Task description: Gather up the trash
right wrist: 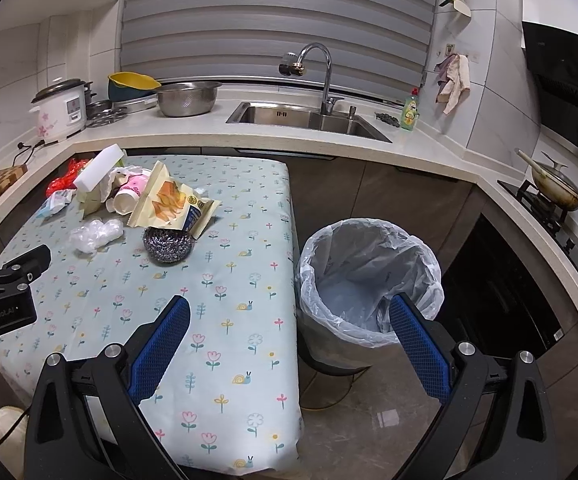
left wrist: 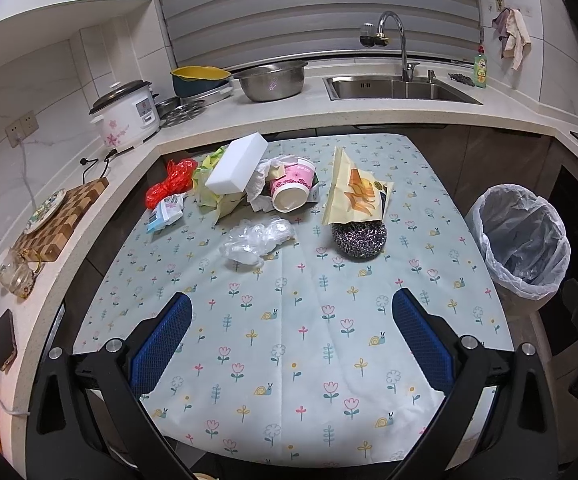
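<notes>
While both are spread wide and empty, the left hand-held gripper [left wrist: 291,336] hovers over the worktop [left wrist: 289,380] and the right hand-held gripper [right wrist: 289,340] hangs beside the lined trash bin [right wrist: 369,280]. Trash pile [left wrist: 249,188] lies at the worktop's far end, steel scourer [left wrist: 359,238] just beside.

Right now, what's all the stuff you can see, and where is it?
Sponge block: 1, white, atop the pile
Paper cup: 1, pink-white, on its side
Snack bag: 1, yellow, table
Steel scrubber: 1, silver, under the bag's end
Clear plastic: 1, see-through, table
Red plastic: 1, red, table's left
Bin: 1, clear liner, floor beside table
Sink: 1, steel, counter
Rice cooker: 1, white, counter
Left gripper: open
Right gripper: open
</notes>
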Motion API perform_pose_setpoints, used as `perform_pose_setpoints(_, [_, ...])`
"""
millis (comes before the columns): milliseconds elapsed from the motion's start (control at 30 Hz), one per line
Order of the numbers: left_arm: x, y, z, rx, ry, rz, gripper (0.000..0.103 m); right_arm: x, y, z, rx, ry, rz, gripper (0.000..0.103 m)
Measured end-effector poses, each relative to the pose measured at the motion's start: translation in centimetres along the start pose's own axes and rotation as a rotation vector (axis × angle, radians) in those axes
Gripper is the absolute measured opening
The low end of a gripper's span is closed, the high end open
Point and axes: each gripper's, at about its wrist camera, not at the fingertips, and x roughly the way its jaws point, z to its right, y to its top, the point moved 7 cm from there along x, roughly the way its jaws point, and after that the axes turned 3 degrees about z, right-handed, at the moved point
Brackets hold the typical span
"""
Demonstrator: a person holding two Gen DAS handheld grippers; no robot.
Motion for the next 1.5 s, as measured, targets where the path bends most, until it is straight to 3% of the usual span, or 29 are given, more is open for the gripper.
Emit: perform_pose_setpoints(1500, [-0.2,0.2,-1.2,-0.017,0.034,0.009,0.096,-0.2,0.2,-0.2,-0.009,0.014,0.007,0.096])
